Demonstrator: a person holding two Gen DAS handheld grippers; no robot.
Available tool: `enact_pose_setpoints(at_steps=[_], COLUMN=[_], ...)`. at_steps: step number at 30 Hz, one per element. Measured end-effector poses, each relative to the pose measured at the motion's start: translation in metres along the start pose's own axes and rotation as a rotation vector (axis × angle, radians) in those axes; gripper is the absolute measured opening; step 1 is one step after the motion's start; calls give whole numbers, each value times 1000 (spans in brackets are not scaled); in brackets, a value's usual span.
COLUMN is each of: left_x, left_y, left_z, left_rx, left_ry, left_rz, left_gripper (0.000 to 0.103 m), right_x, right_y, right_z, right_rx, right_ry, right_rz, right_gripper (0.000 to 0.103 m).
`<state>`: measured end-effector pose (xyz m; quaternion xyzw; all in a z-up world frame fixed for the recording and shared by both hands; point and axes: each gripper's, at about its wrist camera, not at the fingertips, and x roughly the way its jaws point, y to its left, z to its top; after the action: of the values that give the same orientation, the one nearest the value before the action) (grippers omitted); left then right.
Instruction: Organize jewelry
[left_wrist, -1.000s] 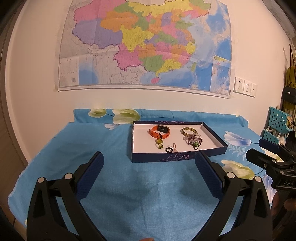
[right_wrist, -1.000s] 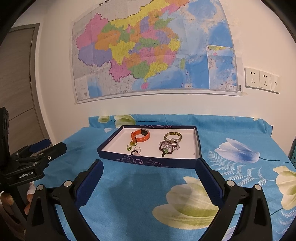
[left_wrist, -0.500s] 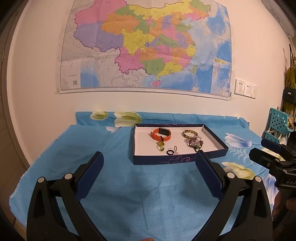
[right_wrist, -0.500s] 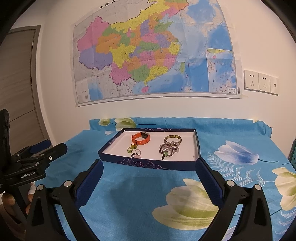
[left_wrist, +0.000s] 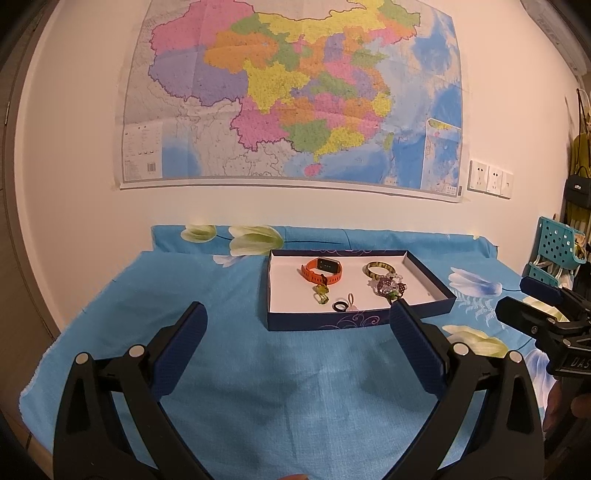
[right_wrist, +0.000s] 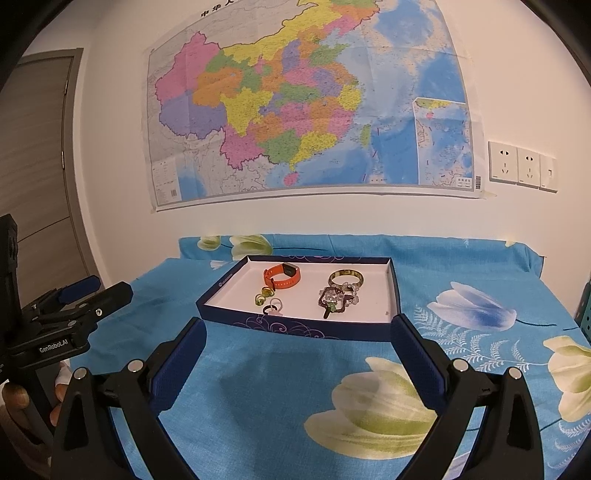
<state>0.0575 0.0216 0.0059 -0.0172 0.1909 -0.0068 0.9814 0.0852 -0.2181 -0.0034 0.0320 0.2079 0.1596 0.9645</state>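
A dark blue tray (left_wrist: 325, 320) (right_wrist: 295, 326) with a white inside stands on the blue flowered cloth. In it lie an orange watch band (left_wrist: 322, 270) (right_wrist: 282, 276), a green-gold bangle (left_wrist: 378, 268) (right_wrist: 345, 277), a purple bead bracelet (left_wrist: 388, 287) (right_wrist: 336, 297), green earrings (left_wrist: 321, 293) (right_wrist: 263, 295) and small rings (left_wrist: 341, 304) (right_wrist: 271, 307). My left gripper (left_wrist: 297, 332) is open and empty, short of the tray's near wall. My right gripper (right_wrist: 298, 345) is open and empty, also short of the tray. Each gripper shows at the edge of the other's view.
A large map (left_wrist: 295, 92) hangs on the wall behind the table. Wall sockets (right_wrist: 521, 166) are to its right. A teal basket rack (left_wrist: 554, 251) stands at the table's right end. A door (right_wrist: 37, 184) is at the left.
Both grippers have pulled back slightly and tilted up; the tray looks smaller and sits a little lower in both views. Jaws stay open.
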Motion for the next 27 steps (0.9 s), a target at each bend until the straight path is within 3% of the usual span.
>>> enact_pose_setpoints(at_steps=[27], left_x=[0], left_y=[-1], left_z=[0], left_rx=[2], left_ry=[2], left_rz=[-4], left_gripper=[97], right_x=[2], right_y=[-1], right_z=[-1], right_rx=[3], right_ry=[9], right_rz=[-2], right_gripper=[96])
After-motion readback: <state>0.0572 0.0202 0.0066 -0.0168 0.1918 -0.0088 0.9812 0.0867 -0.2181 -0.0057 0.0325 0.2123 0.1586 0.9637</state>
